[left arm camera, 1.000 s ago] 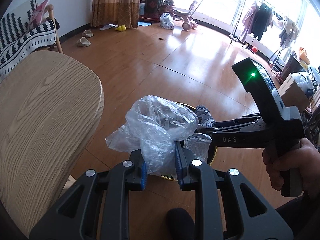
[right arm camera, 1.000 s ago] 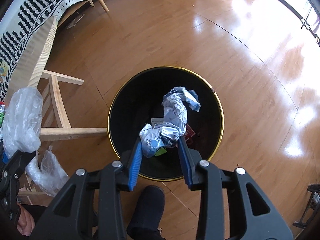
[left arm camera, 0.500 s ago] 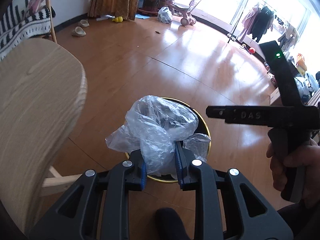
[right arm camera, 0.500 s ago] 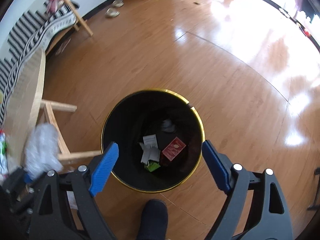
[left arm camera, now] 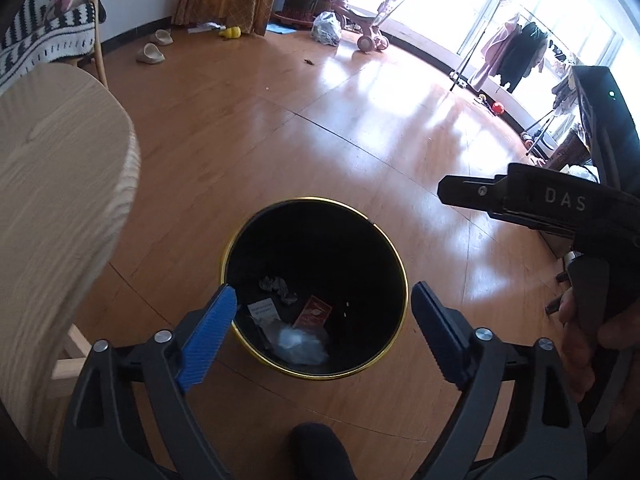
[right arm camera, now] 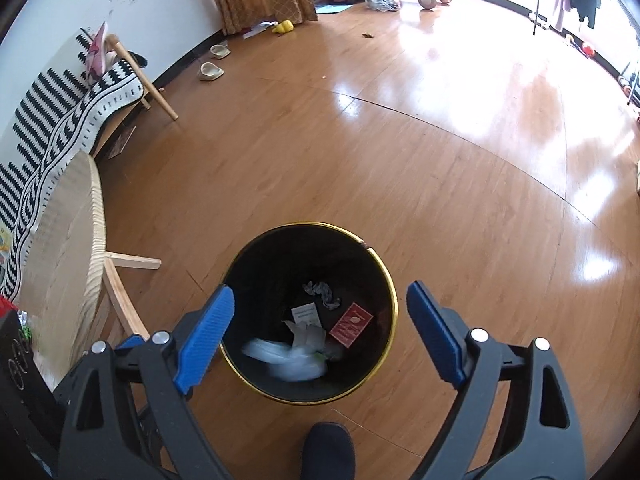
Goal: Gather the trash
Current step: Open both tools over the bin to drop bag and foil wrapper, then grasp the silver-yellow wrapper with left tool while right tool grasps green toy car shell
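A black bin with a gold rim (left arm camera: 316, 200) stands on the wood floor, seen from above in both views (right arm camera: 312, 225). Inside lie a clear plastic bag (left arm camera: 298, 346), blurred in the right wrist view (right arm camera: 288, 360), a crumpled silvery wrapper (left arm camera: 278, 288), a red packet (right arm camera: 351, 324) and white paper. My left gripper (left arm camera: 324, 292) hangs over the bin, its jaws opening with nothing between them. My right gripper (right arm camera: 320, 291) is open and bare above the bin. A hand (left arm camera: 592, 328) grips the right tool's handle.
A pale wooden table (left arm camera: 52, 200) stands just left of the bin, its legs (right arm camera: 120, 300) close to the rim. A dark shoe tip (right arm camera: 332, 448) is under the grippers. A striped bench (right arm camera: 80, 92), slippers (right arm camera: 210, 70) and a clothes rack (left arm camera: 516, 56) stand farther off.
The left jaws spread and the clear bag fell into the bin. The right jaws let the silvery wrapper drop in, then that gripper rose.
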`<control>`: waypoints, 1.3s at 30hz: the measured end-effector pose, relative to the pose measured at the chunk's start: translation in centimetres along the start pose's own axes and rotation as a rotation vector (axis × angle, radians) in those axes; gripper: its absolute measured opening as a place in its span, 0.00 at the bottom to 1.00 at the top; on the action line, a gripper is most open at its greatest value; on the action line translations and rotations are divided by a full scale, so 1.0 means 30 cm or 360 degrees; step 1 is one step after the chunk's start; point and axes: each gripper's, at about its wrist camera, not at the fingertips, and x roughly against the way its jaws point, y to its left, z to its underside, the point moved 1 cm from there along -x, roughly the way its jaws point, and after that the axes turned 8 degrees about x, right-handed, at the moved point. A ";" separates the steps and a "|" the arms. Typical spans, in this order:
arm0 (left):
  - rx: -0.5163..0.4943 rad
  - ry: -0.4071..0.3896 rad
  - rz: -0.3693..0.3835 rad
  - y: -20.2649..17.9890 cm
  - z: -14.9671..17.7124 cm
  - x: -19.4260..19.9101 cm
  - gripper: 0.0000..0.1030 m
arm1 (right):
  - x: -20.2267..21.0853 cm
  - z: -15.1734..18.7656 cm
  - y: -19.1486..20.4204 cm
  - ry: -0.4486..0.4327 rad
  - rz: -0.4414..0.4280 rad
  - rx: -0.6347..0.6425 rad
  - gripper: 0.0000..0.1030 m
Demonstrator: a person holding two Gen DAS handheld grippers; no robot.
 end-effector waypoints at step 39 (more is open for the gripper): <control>0.1278 -0.0565 -0.1012 1.521 0.736 1.345 0.89 | -0.064 0.305 1.855 0.0040 -0.0657 0.1273 0.83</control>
